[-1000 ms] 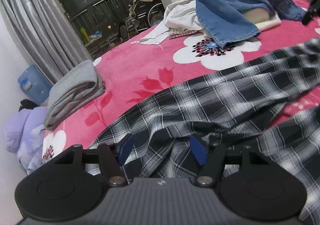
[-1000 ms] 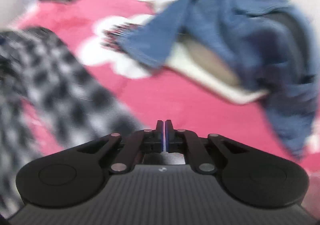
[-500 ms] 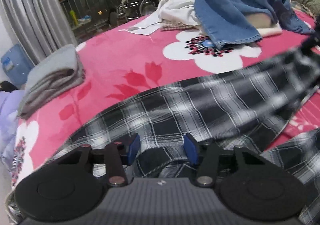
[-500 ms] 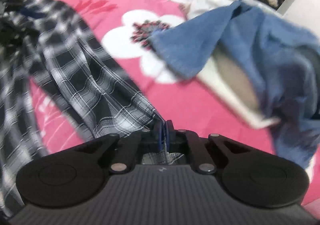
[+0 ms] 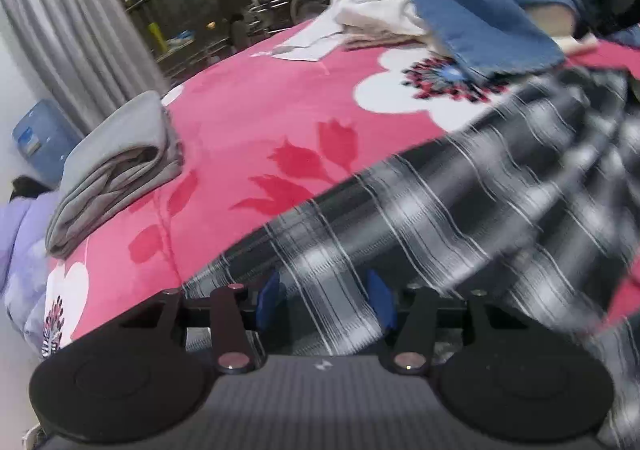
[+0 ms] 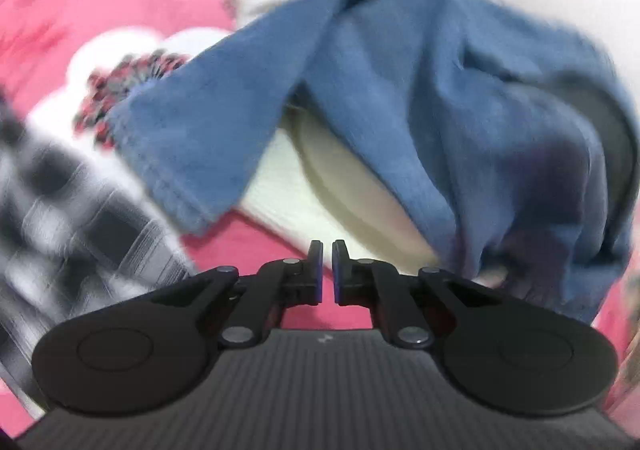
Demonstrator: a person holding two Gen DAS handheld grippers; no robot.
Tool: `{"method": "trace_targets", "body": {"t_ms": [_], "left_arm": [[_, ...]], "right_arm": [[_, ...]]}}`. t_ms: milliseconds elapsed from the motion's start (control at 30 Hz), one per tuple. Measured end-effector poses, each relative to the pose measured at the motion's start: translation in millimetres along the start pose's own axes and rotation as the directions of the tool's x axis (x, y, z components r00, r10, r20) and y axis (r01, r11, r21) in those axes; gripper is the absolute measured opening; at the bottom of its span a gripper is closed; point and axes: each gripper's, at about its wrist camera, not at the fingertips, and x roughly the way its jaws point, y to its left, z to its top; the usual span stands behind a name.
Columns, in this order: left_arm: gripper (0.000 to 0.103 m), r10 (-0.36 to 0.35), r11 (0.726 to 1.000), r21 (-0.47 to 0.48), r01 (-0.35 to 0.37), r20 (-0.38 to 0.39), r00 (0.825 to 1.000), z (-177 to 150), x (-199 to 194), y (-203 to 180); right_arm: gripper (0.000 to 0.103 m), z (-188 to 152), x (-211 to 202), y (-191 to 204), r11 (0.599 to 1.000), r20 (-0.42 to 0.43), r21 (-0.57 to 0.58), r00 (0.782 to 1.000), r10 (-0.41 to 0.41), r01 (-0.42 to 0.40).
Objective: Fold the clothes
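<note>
Across the bed's (image 5: 248,121) near edge lay the plaid shirt (image 5: 460,209), its cloth passing between the wide-spread fingers of the left gripper (image 5: 326,300). Right gripper (image 6: 327,270) hovered beside the jeans (image 6: 420,89), fingers barely parted, holding nothing.

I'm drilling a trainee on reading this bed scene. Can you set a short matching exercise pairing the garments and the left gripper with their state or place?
Things:
1. grey garment
2. plaid shirt
3. blue denim garment
4. left gripper

States:
A. draped over the heap at the far end of the bed
B. fingers apart, cloth between them
C. folded, near the bed's left edge
D. spread out, black and white

Pairs: 1-C, 2-D, 3-A, 4-B
</note>
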Motion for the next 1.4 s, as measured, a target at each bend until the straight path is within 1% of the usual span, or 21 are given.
{"method": "trace_targets", "body": {"t_ms": [67,133,200,233,267,333,400,567,733,800,867,933,967,1000,1033,1067,1133,1200,1267,1333,1400], "left_arm": [[0.042,0.019,0.998,-0.052,-0.019,-0.011,1.000,5,5,9],[0.041,0.037,0.994,-0.104,-0.039,-0.023,0.999,10,10,19],[0.041,0.055,0.986,-0.155,-0.060,-0.036,0.998,14,14,28],[0.041,0.064,0.981,-0.181,-0.070,-0.042,0.997,17,17,33],[0.041,0.072,0.975,-0.206,-0.081,-0.049,0.996,19,19,37],[0.041,0.091,0.978,-0.184,-0.100,-0.055,0.994,8,10,49],[0.044,0.110,0.981,-0.155,-0.118,-0.059,0.992,-5,-1,60],[0.047,0.159,0.983,-0.082,-0.164,-0.066,0.985,-37,-29,89],[0.047,0.208,0.978,-0.008,-0.209,-0.070,0.976,-69,-56,118],[0.049,0.209,0.978,0.012,-0.209,-0.073,0.975,-78,-57,130],[0.049,0.186,0.983,0.018,-0.185,-0.080,0.979,-82,-43,141],[0.050,0.162,0.987,0.023,-0.160,-0.087,0.983,-86,-30,153],[0.046,0.144,0.990,0.008,-0.144,-0.091,0.985,-89,-25,159],[0.043,0.124,0.992,-0.009,-0.126,-0.095,0.988,-92,-20,164],[0.032,0.092,0.994,-0.045,-0.097,-0.091,0.992,-94,-18,169],[0.018,0.057,0.994,-0.085,-0.065,-0.084,0.995,-95,-17,174],[0.005,0.051,0.989,-0.137,-0.059,-0.067,0.996,-95,-21,180],[0.004,0.089,0.983,-0.161,-0.093,-0.031,0.996,-94,-29,184],[0.004,0.145,0.974,-0.180,-0.140,0.013,0.989,-92,-38,188],[0.004,0.206,0.960,-0.204,-0.192,0.049,0.977,-91,-42,193],[0.004,0.250,0.949,-0.210,-0.236,0.043,0.967,-90,-33,197]], "right_arm": [[0.005,0,-18,-1,0.992,0.058,0.061,0.993,0.105,-0.108],[0.006,-1,-38,5,0.974,0.116,0.066,0.971,0.209,-0.218],[0.026,-3,-50,21,0.949,0.124,0.008,0.942,0.312,-0.315],[0.032,-4,-55,30,0.932,0.118,-0.029,0.925,0.362,-0.361],[0.041,-5,-59,41,0.921,0.110,-0.067,0.915,0.388,-0.383],[0.044,-6,-66,64,0.899,0.122,-0.147,0.894,0.431,-0.413],[0.055,-3,-72,89,0.874,0.142,-0.226,0.873,0.467,-0.431],[0.057,35,-67,156,0.807,0.169,-0.379,0.823,0.542,-0.454],[0.057,104,-36,229,0.731,0.121,-0.415,0.764,0.634,-0.541],[0.057,123,-19,253,0.720,0.088,-0.428,0.767,0.635,-0.547],[0.054,139,1,274,0.695,0.006,-0.406,0.759,0.651,-0.593],[0.037,146,17,288,0.689,-0.084,-0.377,0.763,0.640,-0.619],[0.019,146,15,291,0.689,-0.091,-0.383,0.767,0.636,-0.616],[0.008,145,14,293,0.688,-0.097,-0.388,0.770,0.631,-0.613],[0.003,143,8,295,0.688,-0.094,-0.407,0.777,0.623,-0.601],[0.001,140,-1,298,0.695,-0.066,-0.446,0.796,0.602,-0.563],[0.000,136,-17,303,0.708,0.000,-0.514,0.826,0.564,-0.484],[0.000,139,-30,302,0.728,0.071,-0.532,0.834,0.547,-0.432],[0.000,146,-39,302,0.750,0.137,-0.529,0.831,0.539,-0.398],[0.000,151,-39,307,0.766,0.171,-0.518,0.832,0.528,-0.380],[0.000,154,-30,318,0.785,0.190,-0.507,0.842,0.505,-0.356]]}}
